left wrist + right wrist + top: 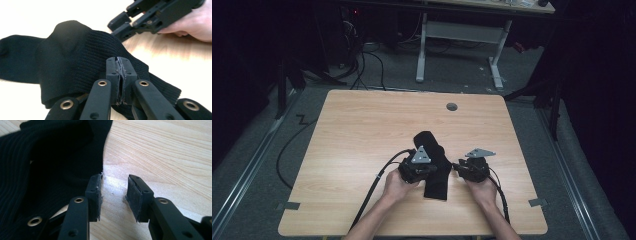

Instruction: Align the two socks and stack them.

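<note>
Currently mid-fold, or mid-straightening, by the look of things. Far left of the wooden table (352, 130): bare boards, plus a cable trailing off the near edge. Next along, left gripper (428, 169), held in the person's left hand (396, 186), jaws pressed tight together on a raised pinch of the black sock (433, 165); ribbed cuff fabric (100, 55) bunched up and humped just behind the closed pads, seen close in the left gripper view. Sock itself lying a little near of the table's centre, between the two hands, toe end pointing away, cuff end toward the person.

Further right, right gripper (114, 195), jaws parted and holding nothing, hovering low over bare wood with one pad (95, 195) just beside the sock's edge (100, 150), possibly brushing it; cannot tell for sure. Also visible from above at (461, 168), gripped by the right hand (482, 187), and across the sock in the left gripper view (120, 25).

Judged step: one side secured, other side not yet caught. Next move likely calling for the free jaws to slide onto the sock's edge and close on a single layer, without shoving the fabric away or dragging it out of the left grip.

Right of all that, a small round grommet (452, 106) near the far edge. No brand, label or readable writing anywhere on sock, grippers or table.
</note>
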Demonstrator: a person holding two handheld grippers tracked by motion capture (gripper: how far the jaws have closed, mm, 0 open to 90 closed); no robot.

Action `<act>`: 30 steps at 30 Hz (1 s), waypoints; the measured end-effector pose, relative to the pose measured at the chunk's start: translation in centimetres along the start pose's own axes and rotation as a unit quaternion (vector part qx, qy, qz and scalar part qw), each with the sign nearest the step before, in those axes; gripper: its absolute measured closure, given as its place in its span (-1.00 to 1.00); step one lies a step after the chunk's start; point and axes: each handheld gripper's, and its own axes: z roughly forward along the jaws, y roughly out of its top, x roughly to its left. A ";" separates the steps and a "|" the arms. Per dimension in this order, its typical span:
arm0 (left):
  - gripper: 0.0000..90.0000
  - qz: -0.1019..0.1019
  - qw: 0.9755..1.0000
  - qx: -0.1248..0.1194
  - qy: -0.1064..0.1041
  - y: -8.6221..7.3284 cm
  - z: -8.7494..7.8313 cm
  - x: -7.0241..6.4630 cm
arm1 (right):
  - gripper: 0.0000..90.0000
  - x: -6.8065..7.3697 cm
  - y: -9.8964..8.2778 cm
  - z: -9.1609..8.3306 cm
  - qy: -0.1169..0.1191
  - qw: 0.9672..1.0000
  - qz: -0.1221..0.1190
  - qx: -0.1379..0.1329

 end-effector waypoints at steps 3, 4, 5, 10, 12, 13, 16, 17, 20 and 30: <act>0.94 -0.005 1.000 -0.004 -0.005 -0.2 0.2 -0.2 | 0.40 0.1 0.6 0.4 -0.004 1.000 -0.007 0.008; 0.93 -0.008 1.000 -0.004 -0.006 -0.4 0.3 -0.3 | 0.40 0.1 0.8 0.7 -0.006 1.000 -0.010 0.008; 0.93 -0.010 1.000 -0.003 -0.006 -0.5 0.3 -0.3 | 0.40 0.1 0.8 0.7 -0.006 1.000 -0.010 0.008; 0.93 -0.023 1.000 -0.006 -0.012 -1.5 0.6 -0.3 | 0.40 0.2 1.4 1.3 -0.008 1.000 -0.006 0.006; 0.93 -0.024 1.000 -0.011 -0.017 -1.5 0.4 -0.5 | 0.40 0.3 1.9 1.8 -0.014 1.000 -0.012 0.008; 0.93 -0.020 1.000 -0.014 -0.020 -1.4 0.2 -0.7 | 0.40 0.3 1.9 1.8 -0.014 1.000 -0.012 0.008; 0.93 -0.008 0.999 -0.018 -0.026 -1.2 -0.3 -1.3 | 0.39 0.4 2.2 2.1 -0.018 1.000 -0.015 0.007; 0.93 -0.007 0.999 -0.020 -0.030 -1.3 -0.4 -1.3 | 0.39 0.5 2.3 2.3 -0.019 1.000 -0.016 0.007; 0.93 -0.007 0.999 -0.024 -0.042 -1.3 -0.5 -1.5 | 0.38 0.7 2.4 2.4 -0.024 0.999 -0.022 0.008; 0.82 -0.018 0.998 0.010 -0.060 -2.5 0.9 -1.4 | 0.33 0.8 2.5 2.7 -0.023 0.999 -0.022 0.004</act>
